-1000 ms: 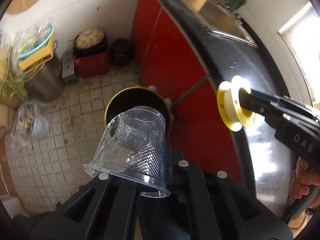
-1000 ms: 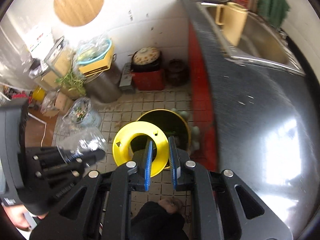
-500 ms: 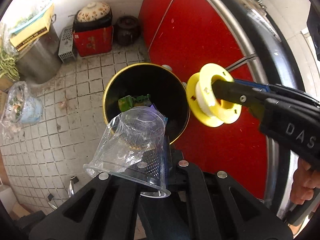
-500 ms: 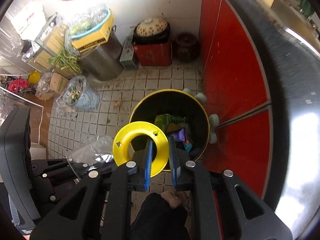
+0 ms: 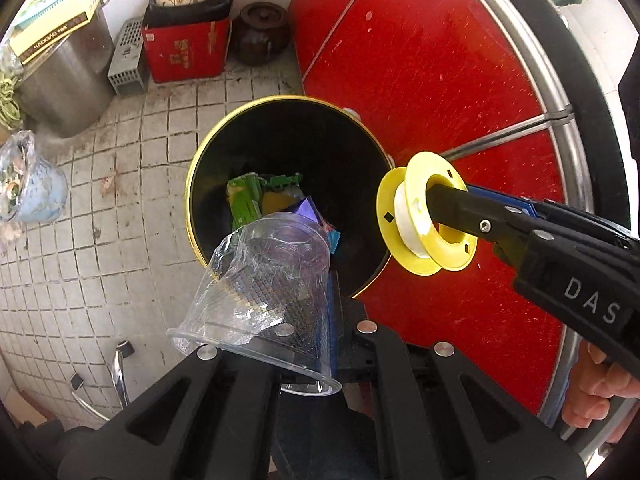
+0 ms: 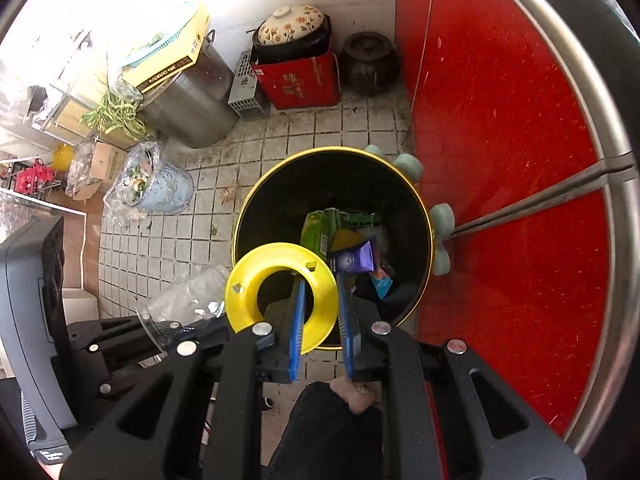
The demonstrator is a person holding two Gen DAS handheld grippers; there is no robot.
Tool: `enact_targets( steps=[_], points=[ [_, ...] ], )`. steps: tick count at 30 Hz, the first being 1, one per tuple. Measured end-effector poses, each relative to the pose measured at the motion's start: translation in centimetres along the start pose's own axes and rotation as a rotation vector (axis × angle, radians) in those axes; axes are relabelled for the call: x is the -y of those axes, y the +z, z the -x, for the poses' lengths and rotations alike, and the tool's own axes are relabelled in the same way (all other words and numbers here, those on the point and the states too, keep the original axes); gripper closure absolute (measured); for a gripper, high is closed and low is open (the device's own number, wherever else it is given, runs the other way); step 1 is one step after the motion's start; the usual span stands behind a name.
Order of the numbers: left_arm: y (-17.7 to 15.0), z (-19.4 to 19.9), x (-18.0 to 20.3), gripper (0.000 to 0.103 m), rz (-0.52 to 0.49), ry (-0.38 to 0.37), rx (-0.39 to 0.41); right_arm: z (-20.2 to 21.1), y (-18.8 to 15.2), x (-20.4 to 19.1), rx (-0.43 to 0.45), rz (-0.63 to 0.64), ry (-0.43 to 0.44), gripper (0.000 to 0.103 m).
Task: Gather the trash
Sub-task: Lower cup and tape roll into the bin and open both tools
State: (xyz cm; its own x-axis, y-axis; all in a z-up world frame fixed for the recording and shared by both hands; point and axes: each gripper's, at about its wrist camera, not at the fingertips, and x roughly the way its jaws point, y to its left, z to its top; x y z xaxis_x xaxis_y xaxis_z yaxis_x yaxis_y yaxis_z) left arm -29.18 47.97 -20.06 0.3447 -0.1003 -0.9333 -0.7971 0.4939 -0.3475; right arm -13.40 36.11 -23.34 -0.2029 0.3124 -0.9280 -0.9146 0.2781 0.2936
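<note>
Item, step in hand: we are holding two pieces of trash over the round black bin with the gold rim (image 5: 208, 168), which is standing on the tiled floor (image 5: 100, 240) just beside the red cabinet front (image 5: 440, 80); we judge this the drop-off stage, with both pieces carried but not yet released.

Item, left gripper (image 5: 328, 292): its fingers are pinching the wall of the crumpled clear plastic cup (image 5: 264, 280), nearly closed on the thin plastic. The cup is lying tilted, its base toward the bin mouth, its wide rim toward the camera.

Item, right gripper (image 6: 322, 308): its fingers are standing narrow, one inside the hub of the yellow plastic spool with white tape (image 5: 426, 220) and one outside, clamping the ring. The spool is hanging over the bin's near edge.

Item, next move: we reckon both pieces are needing to sit squarely above the opening before the fingers are parting, the cup especially, since much of it is looking short of the rim.

Item, differences between views: the left wrist view is showing the spool side-on, white tape and a hand (image 5: 592, 392) on the right handle included. The right wrist view is showing the spool face-on, a purple wrapper (image 6: 354, 260) atop the green packets (image 6: 320, 232) in the bin, and pale green knobs (image 6: 442, 216) on the bin's outer wall.
</note>
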Motion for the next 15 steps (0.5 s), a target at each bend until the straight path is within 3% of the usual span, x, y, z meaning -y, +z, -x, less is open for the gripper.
enact_targets(
  steps=[15],
  points=[
    [0.4,-1.7,-0.6,0.101,0.02,0.013,-0.025,-1.0,1.6,1.9,-0.007,-0.051,0.011,0.087]
  ],
)
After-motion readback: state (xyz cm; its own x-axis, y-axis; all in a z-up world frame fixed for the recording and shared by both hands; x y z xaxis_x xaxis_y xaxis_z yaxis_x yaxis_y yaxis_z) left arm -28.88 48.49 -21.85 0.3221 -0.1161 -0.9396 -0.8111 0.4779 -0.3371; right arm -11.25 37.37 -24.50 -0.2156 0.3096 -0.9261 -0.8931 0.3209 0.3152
